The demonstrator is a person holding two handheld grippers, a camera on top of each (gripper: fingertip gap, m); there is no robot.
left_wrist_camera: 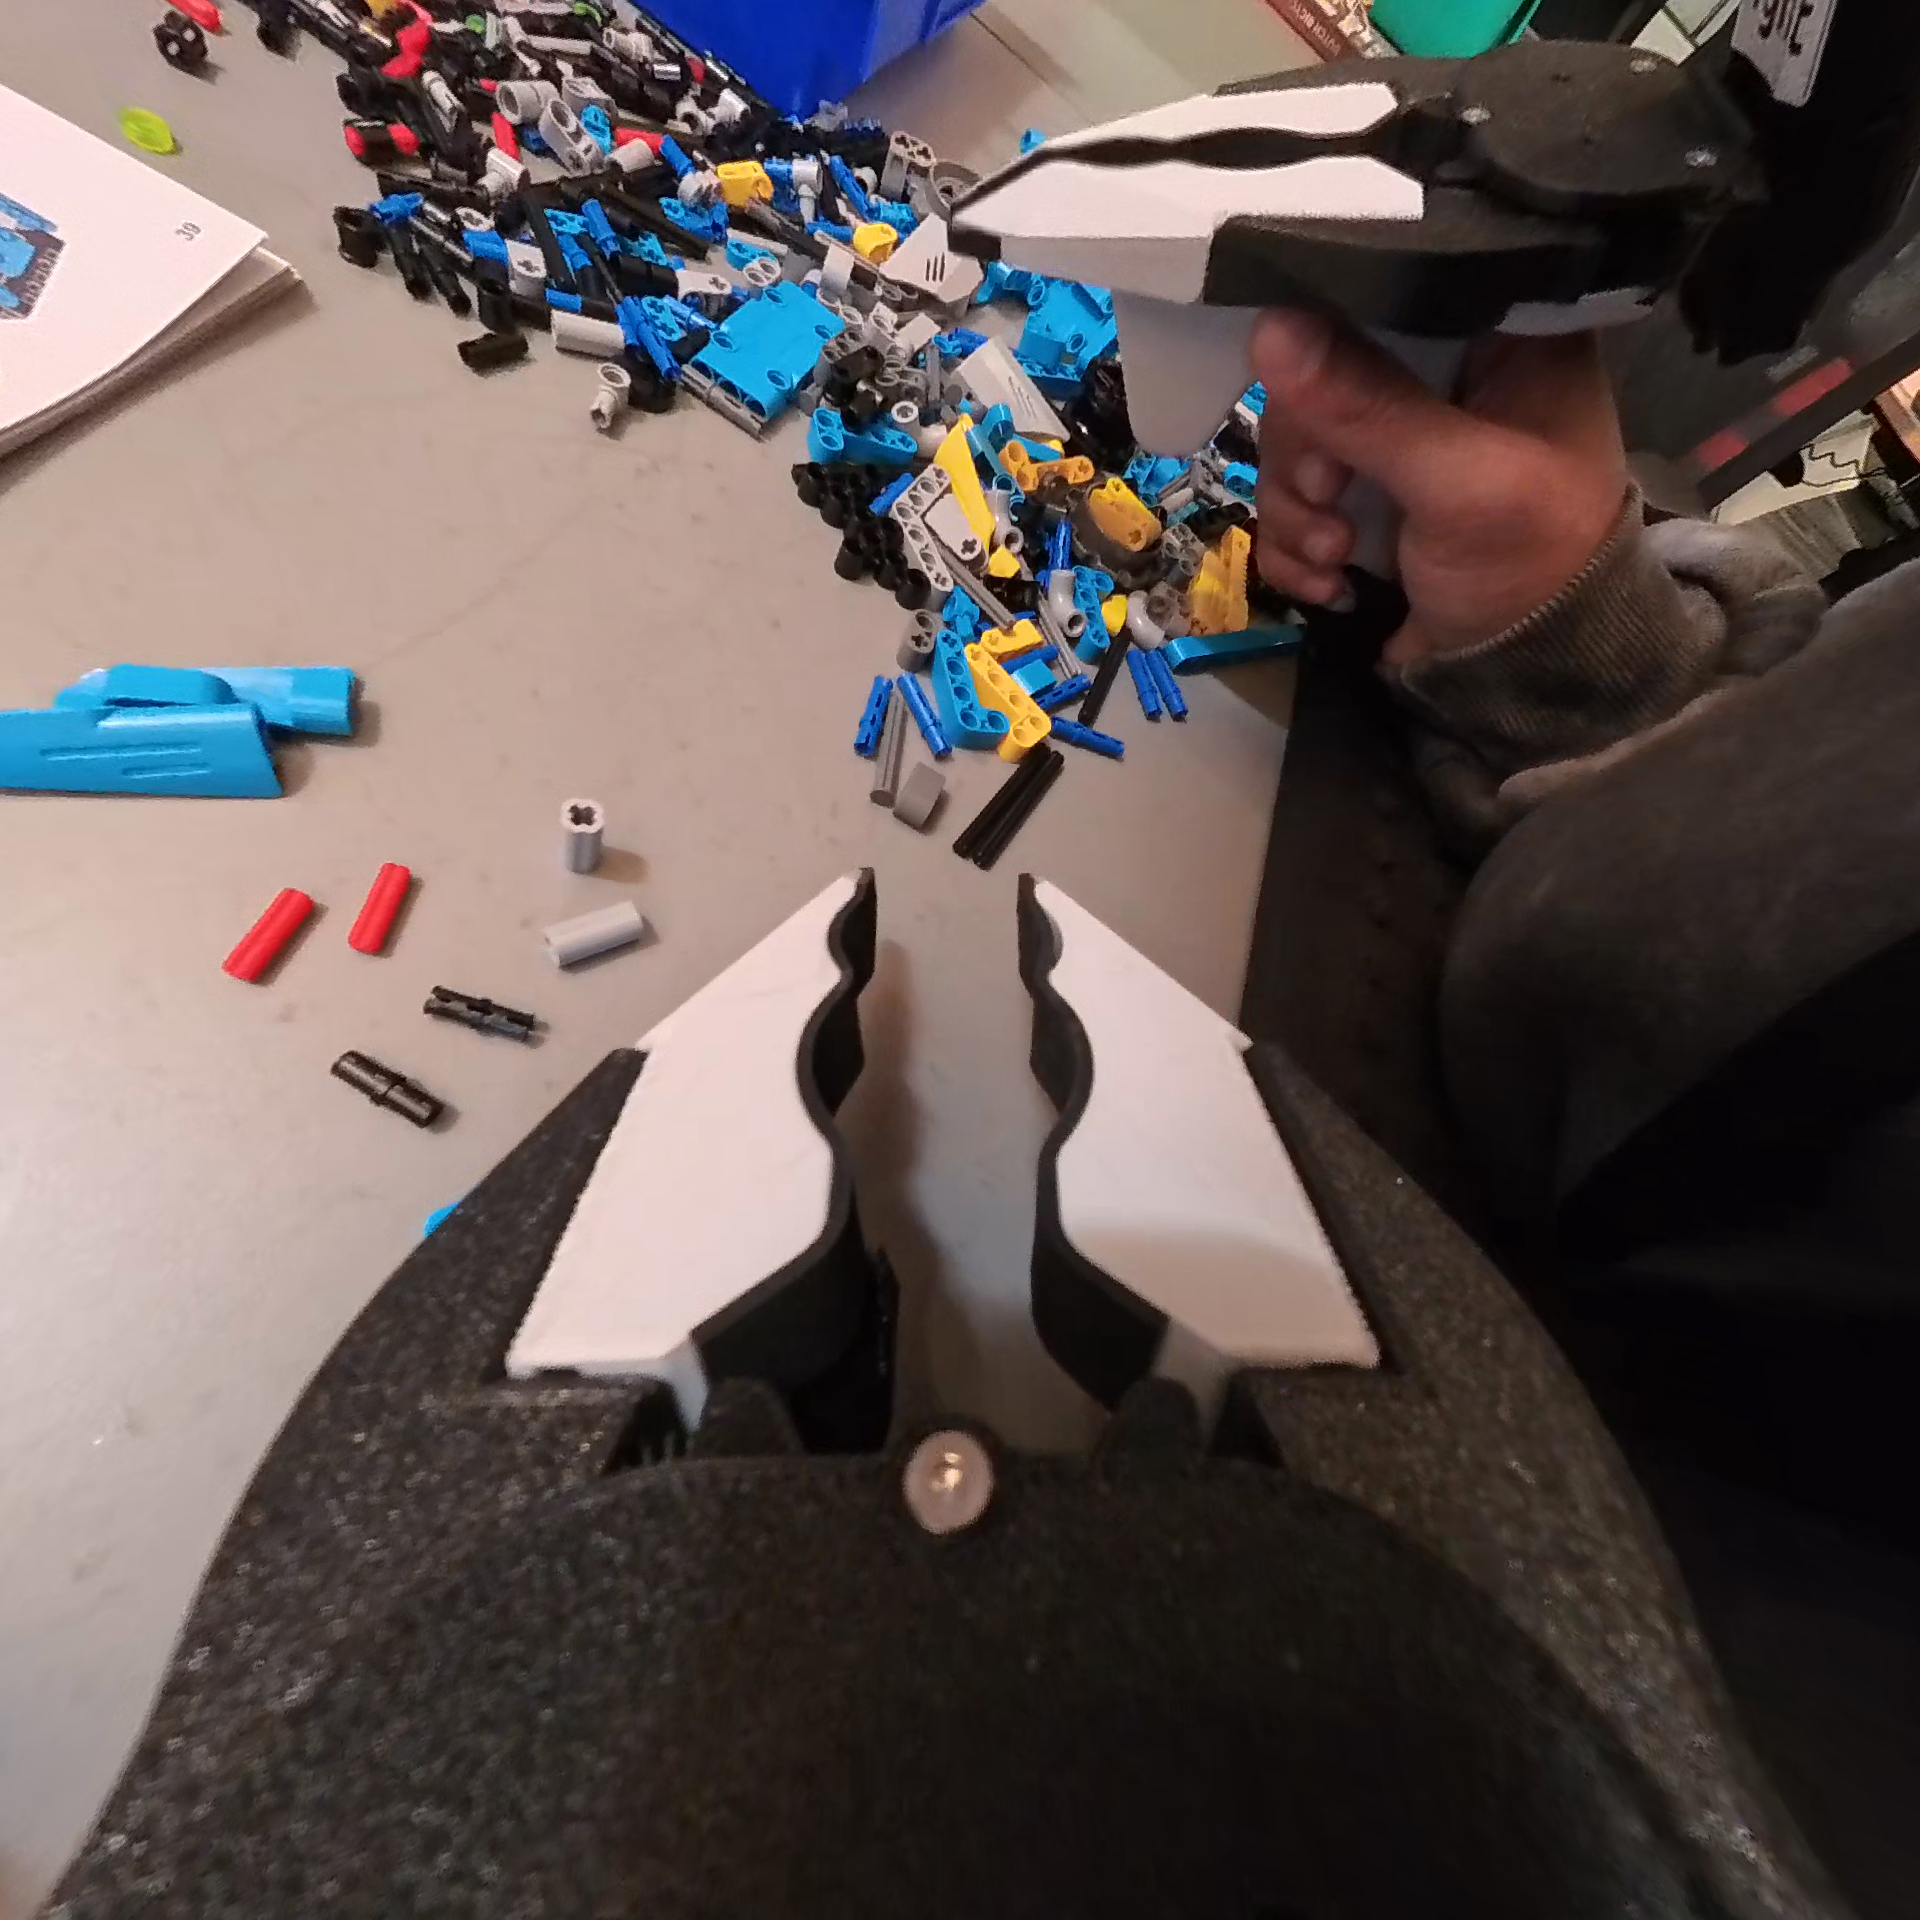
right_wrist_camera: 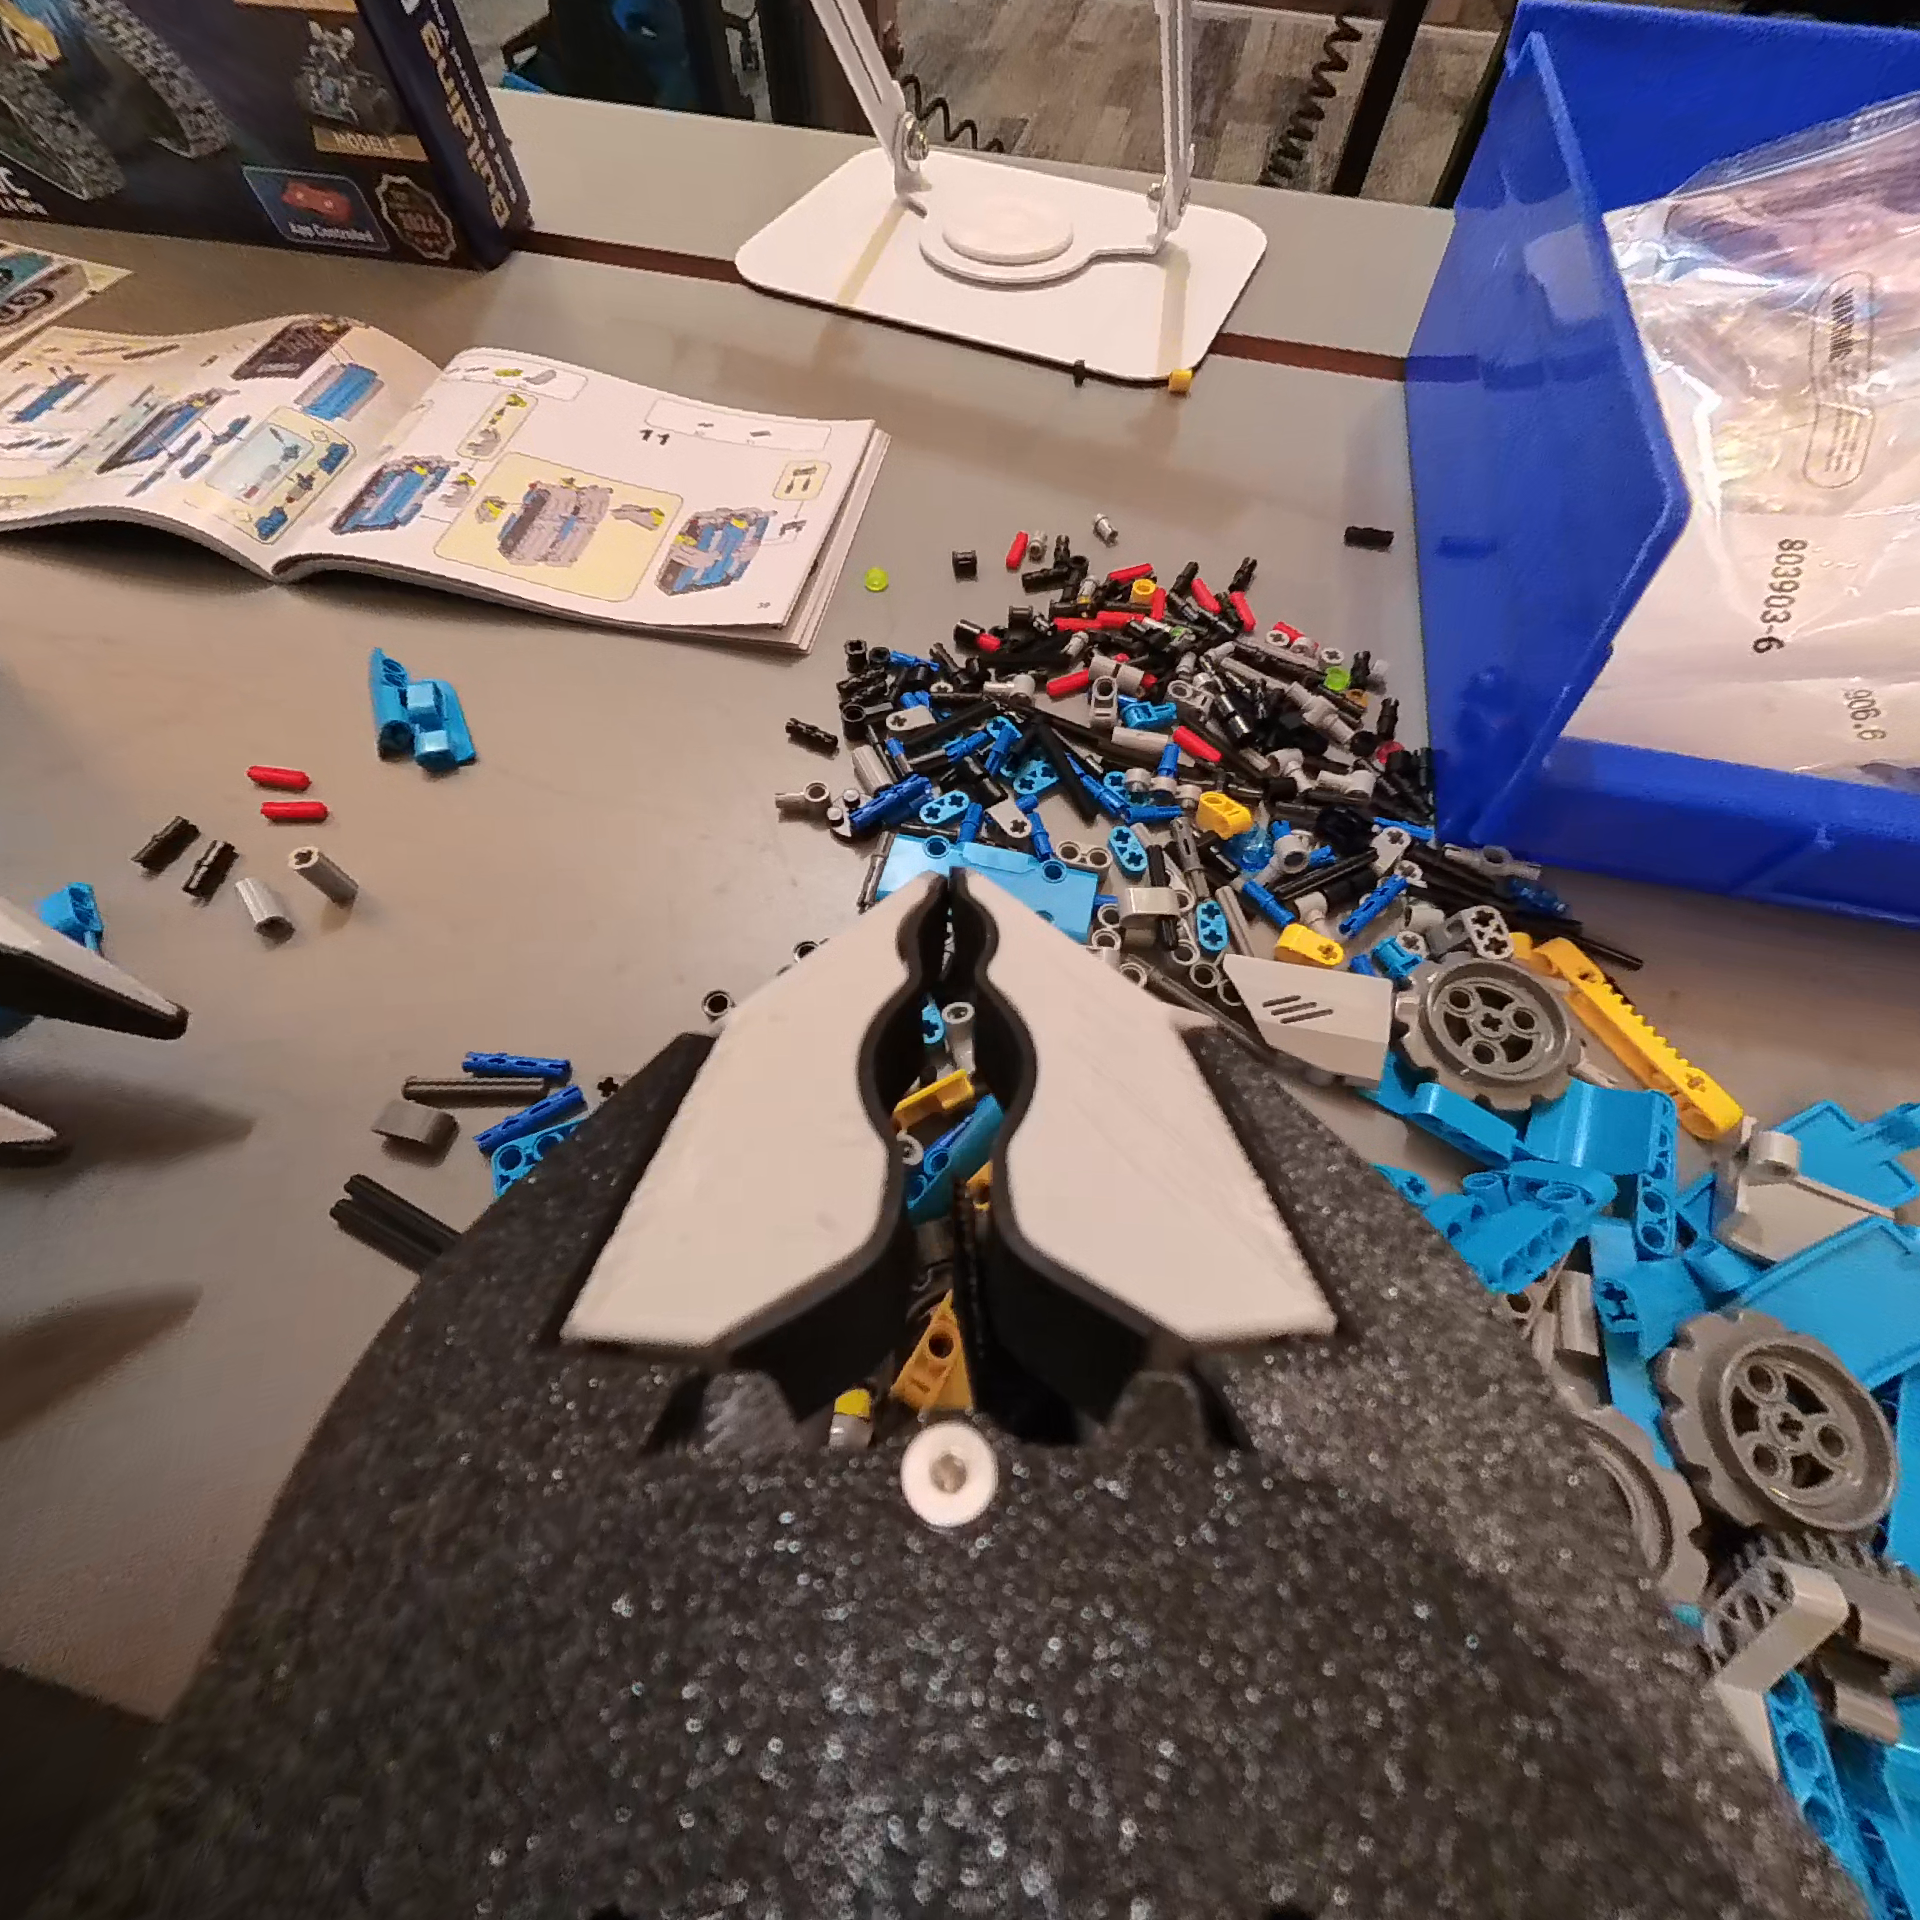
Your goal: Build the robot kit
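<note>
Here, the closed right tool (right_wrist_camera: 948,883) hovers above multicoloured brick pieces (right_wrist_camera: 1143,748).

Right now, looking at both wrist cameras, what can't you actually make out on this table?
- Left wrist view: the instruction booklet is cut off by the left edge; the hand and right gripper hide part of the pile of building pieces.
- Right wrist view: the right gripper's own body hides the pile beneath it; whether its tips pinch anything cannot be told. The blue bin runs off the right edge; a clear bag veils its contents.
</note>
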